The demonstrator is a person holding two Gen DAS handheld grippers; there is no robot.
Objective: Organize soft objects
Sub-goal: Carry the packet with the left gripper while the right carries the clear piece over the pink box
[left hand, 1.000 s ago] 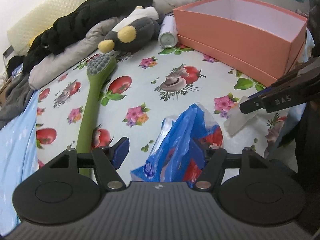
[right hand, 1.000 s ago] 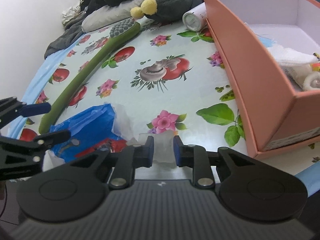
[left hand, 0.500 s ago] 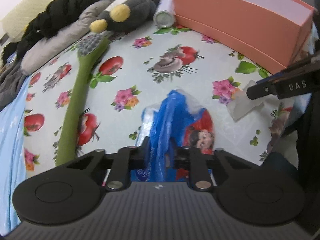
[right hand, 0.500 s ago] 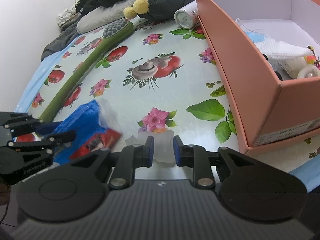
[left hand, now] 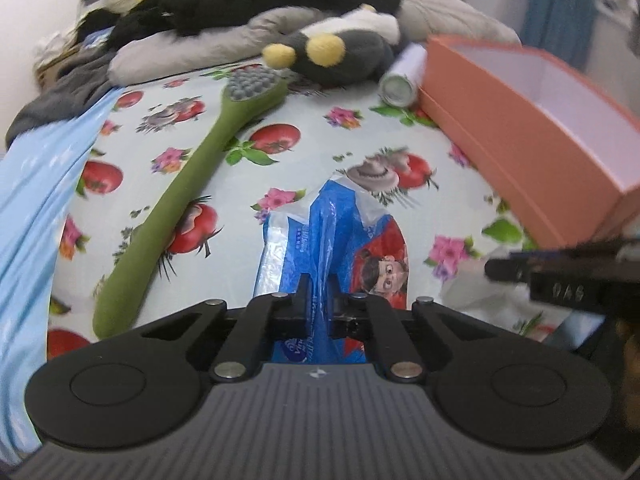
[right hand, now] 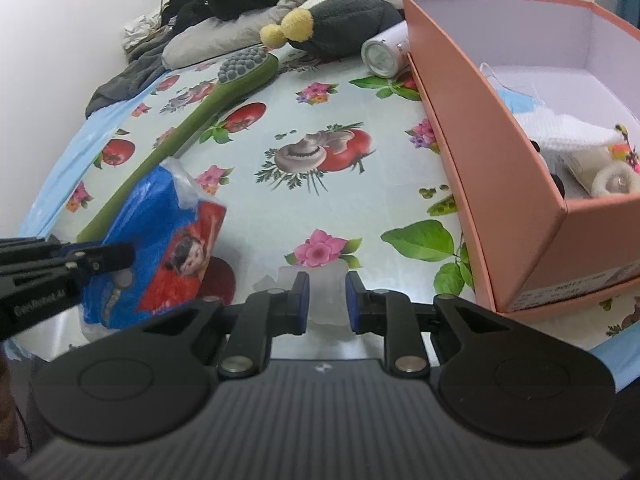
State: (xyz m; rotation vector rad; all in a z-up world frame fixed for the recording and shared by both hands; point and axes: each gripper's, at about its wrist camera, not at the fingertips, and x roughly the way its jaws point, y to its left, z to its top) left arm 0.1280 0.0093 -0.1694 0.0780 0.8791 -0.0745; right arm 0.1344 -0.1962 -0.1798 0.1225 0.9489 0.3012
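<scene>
A blue and red plastic tissue pack lies on the flowered tablecloth. My left gripper is at its near end, jaws closing, and the pads pinch the blue wrapper between them. My right gripper stands to the right of the pack, narrowly shut on a crumpled white tissue that rests on the cloth. The open pink box is right of both grippers, with white cloth and small items inside.
A long green brush lies left of the pack. A dark plush toy with yellow feet and a white bottle lie at the back, before a pile of clothes. A light blue sheet hangs at the left edge.
My left jaws went from wide open to pinched on the blue pack, and the left gripper rolled. The right gripper kept its hold on the white tissue and stayed put.
</scene>
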